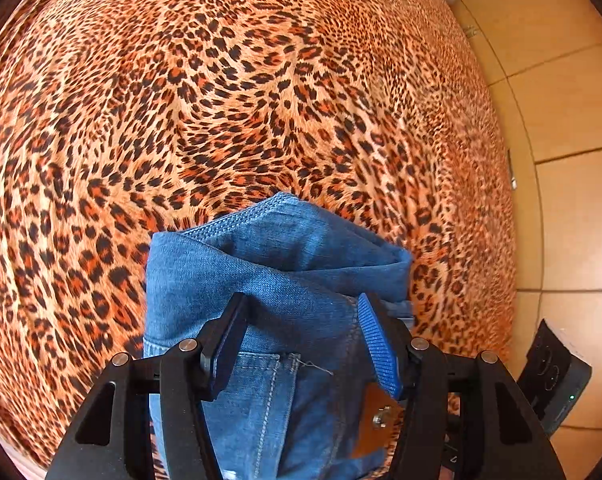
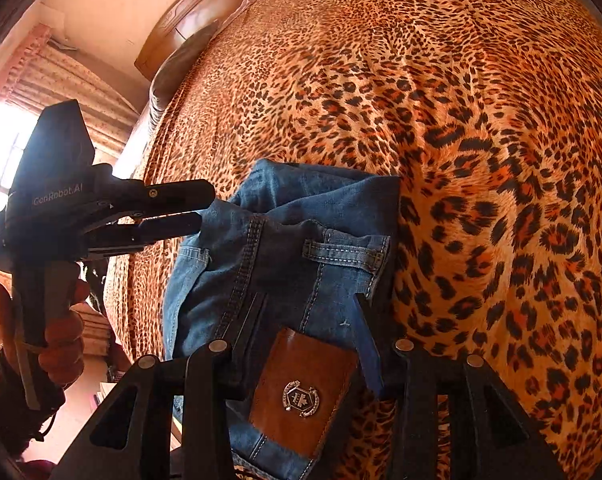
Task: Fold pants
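**A:** Where are the jeans now, seen from the two tools?

**B:** They are a thick folded bundle directly in front of both, over the leopard-print bedspread. I cannot tell if the underside already rests on it.

**A:** And the left gripper?

**B:** Its jaws stand rather wide, with a fat fold of denim filling the space between them. The pads seem to press on that fold, so I judge it has hold of the jeans. In the right wrist view it comes in from the left side, carried by the person's hand, and its tips meet the upper left corner of the bundle.

**A:** The right gripper?

**B:** It is less open and clamps the waistband, just above the brown leather patch. A belt loop lies a little farther out.

**A:** So what does the next move depend on?

**B:** On my reading, the bundle's long side runs away from the right gripper, from the waistband toward the far fold. The right hand has the near end; the left holds the far left corner from the side. To set the bundle down flat, both should lower together along that line.
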Motion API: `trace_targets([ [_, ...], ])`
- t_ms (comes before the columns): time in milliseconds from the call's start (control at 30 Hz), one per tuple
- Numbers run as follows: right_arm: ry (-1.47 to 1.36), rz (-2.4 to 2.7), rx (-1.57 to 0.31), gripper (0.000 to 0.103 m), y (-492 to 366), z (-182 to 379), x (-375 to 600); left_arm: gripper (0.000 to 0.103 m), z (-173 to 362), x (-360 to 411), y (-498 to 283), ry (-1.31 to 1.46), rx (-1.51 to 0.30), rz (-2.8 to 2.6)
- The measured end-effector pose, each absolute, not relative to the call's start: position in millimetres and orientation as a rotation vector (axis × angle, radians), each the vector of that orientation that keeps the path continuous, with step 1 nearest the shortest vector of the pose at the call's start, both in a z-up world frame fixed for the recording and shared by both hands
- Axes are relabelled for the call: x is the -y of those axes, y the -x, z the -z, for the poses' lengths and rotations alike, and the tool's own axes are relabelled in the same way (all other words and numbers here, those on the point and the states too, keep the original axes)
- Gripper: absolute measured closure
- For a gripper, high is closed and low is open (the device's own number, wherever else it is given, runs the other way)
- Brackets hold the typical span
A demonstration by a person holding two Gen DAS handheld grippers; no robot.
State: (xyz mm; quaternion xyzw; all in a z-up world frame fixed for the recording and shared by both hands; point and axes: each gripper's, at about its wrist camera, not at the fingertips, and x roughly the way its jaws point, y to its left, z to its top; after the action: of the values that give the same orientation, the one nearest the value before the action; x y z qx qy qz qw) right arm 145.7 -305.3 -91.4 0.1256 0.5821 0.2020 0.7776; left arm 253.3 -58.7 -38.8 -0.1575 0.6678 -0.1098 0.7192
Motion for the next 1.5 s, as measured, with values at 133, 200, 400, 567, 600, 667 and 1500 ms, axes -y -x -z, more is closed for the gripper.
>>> trace_targets([
  [133,-0.348,-0.312,-1.25,0.06,-131.8,87.1,313.3,0.049,44.7,57.3,-259.0,0.316,-1.49,0.317],
  [200,-0.405,-0.295,-1.206,0.06,-115.4,71.1,319.9,0.053,34.7,46.3,-256.4,0.314,-1.467,0.367],
  [400,-0.469,-0.292,-1.145,0.055,-50.3,55.2,303.8,0.05,16.0,12.2,-201.3,0.193,-1.422,0.433],
  [567,-0.38,-0.264,-1.262,0.054,-36.3,100.9,280.4,0.05,49.2,19.9,-161.8,0.08,-1.45,0.392],
  [600,-0.367,-0.266,-1.245,0.053,-35.6,99.4,279.8,0.049,52.5,20.0,-161.0,0.096,-1.44,0.376],
  [667,-0.374,-0.281,-1.278,0.046,-39.0,97.8,279.0,0.045,52.9,18.5,-162.8,0.121,-1.442,0.353],
  [1500,-0.561,-0.218,-1.235,0.041,-127.7,79.2,341.5,0.051,27.5,-34.7,-209.6,0.488,-1.465,0.272],
])
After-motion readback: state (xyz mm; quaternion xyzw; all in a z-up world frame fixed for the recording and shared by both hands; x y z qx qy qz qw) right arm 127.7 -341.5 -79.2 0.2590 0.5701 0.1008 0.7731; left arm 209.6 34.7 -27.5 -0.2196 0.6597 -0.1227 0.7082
